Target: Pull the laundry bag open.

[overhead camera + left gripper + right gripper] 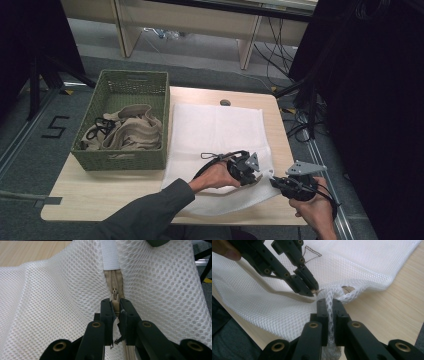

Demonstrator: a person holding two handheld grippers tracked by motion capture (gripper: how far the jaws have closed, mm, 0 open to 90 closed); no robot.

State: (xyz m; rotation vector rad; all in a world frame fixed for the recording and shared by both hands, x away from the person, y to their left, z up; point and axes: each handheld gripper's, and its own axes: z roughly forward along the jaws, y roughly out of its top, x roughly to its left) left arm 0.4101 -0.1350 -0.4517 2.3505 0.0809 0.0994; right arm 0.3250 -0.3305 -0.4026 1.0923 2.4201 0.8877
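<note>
High view: floor mark [55, 127] reads "5"; left tool [115, 312] clamps zipper [114, 281]; right tool [330, 315] clamps mesh bag [362, 267].

Basket [120, 150] (cloth [131, 131] inside) left of mesh bag [215, 127], apparently touching.

Numeral "5" in black tape on grey floor [30, 145], left of table
</note>
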